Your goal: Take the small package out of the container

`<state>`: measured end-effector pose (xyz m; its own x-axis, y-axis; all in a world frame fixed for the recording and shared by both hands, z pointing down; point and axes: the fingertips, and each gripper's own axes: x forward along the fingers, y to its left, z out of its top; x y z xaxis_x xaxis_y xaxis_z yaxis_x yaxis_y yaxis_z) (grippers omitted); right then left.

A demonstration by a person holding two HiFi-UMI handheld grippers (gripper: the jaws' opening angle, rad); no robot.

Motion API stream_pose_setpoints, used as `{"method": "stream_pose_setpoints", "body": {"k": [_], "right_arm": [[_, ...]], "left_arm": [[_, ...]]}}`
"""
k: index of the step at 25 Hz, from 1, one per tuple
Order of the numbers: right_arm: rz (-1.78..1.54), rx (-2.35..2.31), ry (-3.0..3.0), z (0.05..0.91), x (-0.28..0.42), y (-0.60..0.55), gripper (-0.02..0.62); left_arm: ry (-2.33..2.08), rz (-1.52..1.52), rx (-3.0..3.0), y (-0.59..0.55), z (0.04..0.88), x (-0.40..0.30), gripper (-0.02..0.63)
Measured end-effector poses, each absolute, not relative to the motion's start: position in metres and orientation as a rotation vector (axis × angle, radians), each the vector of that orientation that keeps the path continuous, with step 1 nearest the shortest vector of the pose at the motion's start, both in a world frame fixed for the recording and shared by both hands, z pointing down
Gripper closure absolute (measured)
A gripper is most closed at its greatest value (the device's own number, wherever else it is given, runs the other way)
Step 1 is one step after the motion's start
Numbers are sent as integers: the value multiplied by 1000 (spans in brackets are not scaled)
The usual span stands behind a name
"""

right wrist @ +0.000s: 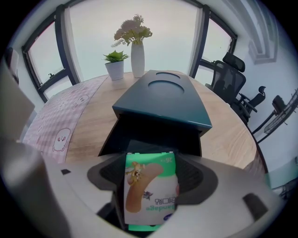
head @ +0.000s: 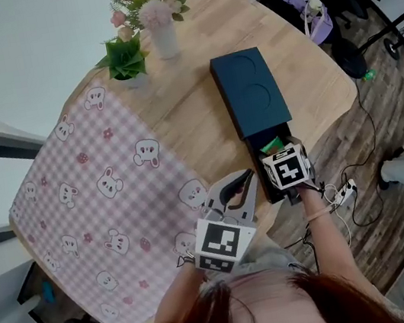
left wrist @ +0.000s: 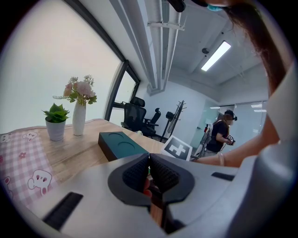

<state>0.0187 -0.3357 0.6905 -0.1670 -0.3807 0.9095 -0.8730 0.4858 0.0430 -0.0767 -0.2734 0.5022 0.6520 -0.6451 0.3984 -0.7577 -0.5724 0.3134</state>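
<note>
Package in right hand-held gripper, print upside-down

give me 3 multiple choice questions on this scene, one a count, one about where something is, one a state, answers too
1. How many round recesses mark the top of the container?
A one
B two
C four

2. Where does the white vase stand?
A on the bare wood of the table
B on the container
C inside the container

3. How is the right gripper?
A open
B shut on the small package
C shut, empty

Answers: 1 B, two circles show on its top. 2 A, its base sits on wood grain, apart from the container. 3 B, the green packet stands clamped between its pads.
</note>
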Motion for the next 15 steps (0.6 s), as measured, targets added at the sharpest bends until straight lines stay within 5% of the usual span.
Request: {"method": "stream_pose_setpoints", "body": {"k": [15], "right_arm": [[612, 1143, -1910, 653, 15, -328, 275]], "left_arm": [[-1152, 328, 2407, -266, 491, -69, 591]]}}
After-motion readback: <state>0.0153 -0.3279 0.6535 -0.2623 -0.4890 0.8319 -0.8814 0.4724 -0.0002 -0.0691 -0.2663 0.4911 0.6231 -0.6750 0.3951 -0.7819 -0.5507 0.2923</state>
